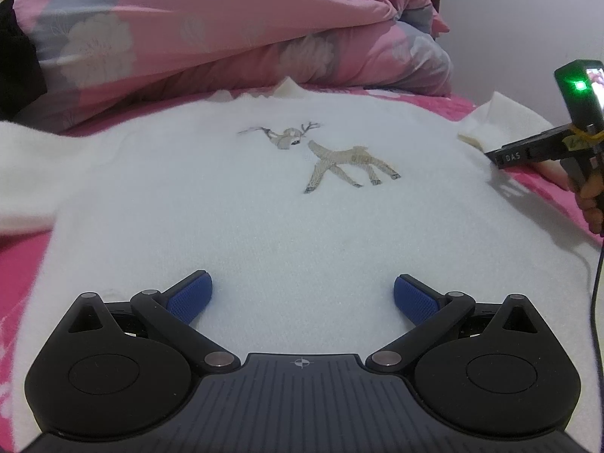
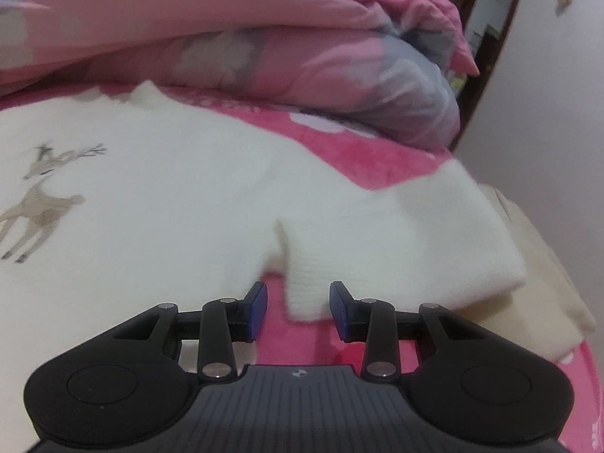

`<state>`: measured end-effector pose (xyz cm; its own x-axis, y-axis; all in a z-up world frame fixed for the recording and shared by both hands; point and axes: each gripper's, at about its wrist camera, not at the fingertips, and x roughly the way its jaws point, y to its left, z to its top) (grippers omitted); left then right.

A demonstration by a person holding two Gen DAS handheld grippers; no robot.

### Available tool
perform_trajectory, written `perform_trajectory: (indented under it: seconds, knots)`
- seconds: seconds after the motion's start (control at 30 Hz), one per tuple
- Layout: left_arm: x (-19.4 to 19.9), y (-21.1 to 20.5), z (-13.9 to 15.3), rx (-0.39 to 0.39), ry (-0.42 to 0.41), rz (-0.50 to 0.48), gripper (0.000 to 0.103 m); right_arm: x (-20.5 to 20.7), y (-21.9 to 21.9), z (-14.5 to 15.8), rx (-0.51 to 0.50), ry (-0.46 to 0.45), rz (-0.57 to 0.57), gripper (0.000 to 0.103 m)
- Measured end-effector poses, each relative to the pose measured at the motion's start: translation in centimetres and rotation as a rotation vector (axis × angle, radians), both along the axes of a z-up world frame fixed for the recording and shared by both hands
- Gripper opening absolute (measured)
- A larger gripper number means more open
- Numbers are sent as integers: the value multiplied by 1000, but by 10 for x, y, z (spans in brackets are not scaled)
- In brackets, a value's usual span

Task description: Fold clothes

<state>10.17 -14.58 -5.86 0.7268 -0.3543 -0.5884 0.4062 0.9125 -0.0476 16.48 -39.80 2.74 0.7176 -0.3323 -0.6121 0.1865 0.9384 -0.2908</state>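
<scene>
Sweater (image 1: 264,207) flat, collar toward duvet (image 1: 188,37)

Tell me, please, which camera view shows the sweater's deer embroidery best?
The left wrist view: the deer embroidery lies whole and sharp mid-frame on the white sweater. The right wrist view shows the deer blurred at its left edge, partly cut off.
</scene>
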Motion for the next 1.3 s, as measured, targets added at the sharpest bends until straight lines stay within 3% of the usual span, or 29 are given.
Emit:
perform_trajectory:
  seconds: [0.17,0.23,0.27,0.33,0.6,0.8,1.0,1.17,1.3]
  knots:
    - [-1,0,-1,-3,-2,0,103,14,-9,-12,-19,26,-39,37]
    - [-1,0,-1,-5,-2,-1,103,14,-14,-10,-1,6,-44,26]
    - [-1,0,-1,-6,-3,-1,103,13,-16,-7,20,-6,-50,11]
    - [0,0,-2,-7,-4,-2,103,7,-20,5,51,-49,-75,5]
    - [1,5,-2,-42,-4,-3,103,-8,-20,117,168,-259,-56,4]
    - [5,35,16,-207,51,-8,103,-5,6,194,251,-365,4,4]
    - [10,88,48,-337,127,40,103,11,61,236,336,-396,133,4]
    - [10,136,63,-376,115,142,103,37,122,236,480,-377,274,0]
    - [8,164,64,-375,109,197,103,61,179,188,623,-234,397,3]
